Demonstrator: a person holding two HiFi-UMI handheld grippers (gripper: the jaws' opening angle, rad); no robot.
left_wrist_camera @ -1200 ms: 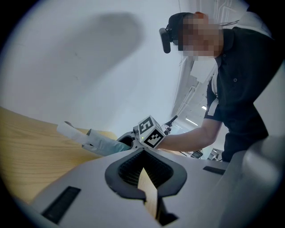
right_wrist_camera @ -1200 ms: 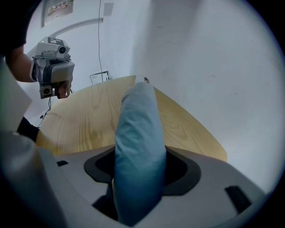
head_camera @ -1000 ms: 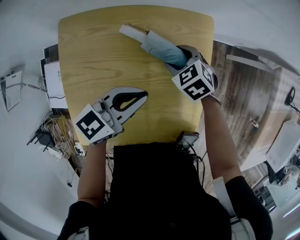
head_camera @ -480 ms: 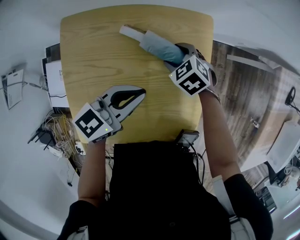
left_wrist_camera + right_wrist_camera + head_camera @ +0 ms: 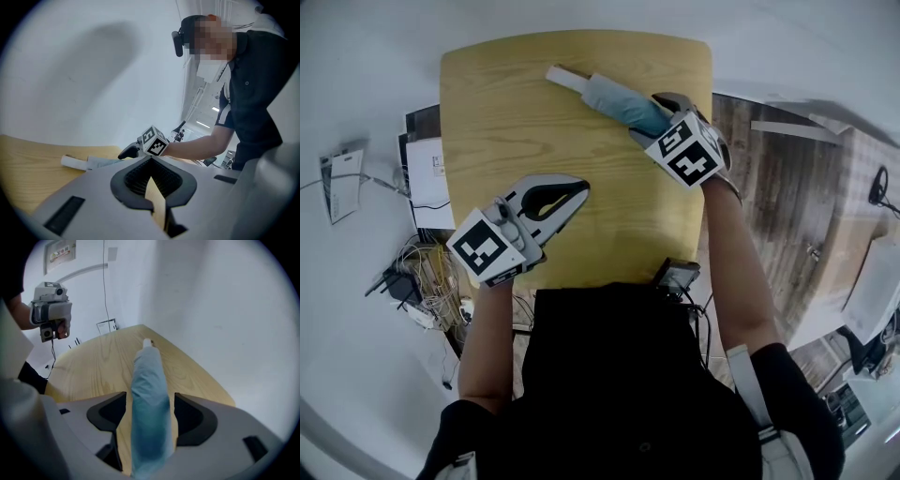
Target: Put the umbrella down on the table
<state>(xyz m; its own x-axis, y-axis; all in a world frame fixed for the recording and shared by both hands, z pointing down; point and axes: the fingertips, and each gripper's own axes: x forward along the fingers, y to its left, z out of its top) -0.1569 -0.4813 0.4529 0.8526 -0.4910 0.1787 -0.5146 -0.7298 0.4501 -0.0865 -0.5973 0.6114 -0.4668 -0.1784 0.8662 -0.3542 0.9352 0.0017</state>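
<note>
Pale blue and folded, the umbrella lies flat on the wooden table, in the table's far right part. Its white handle points toward the middle of the table's far edge.

The right gripper sits at the table's right edge, tilted steeply down over the umbrella's near end. Its jaws have just been opening and now stand released. The blue fabric runs between the two pads, with a sliver of wood showing on one side, so neither pad presses on it.

The left gripper is above the table's near left part, well apart from the umbrella and pointing roughly level across the top. Its jaws are clenched tip to tip with nothing caught between them, only the dark spade-shaped hollow behind the tips.

A small dark device sits at the table's near edge. Beyond the table's left side, a tangle of cables and some papers lie on the floor.
</note>
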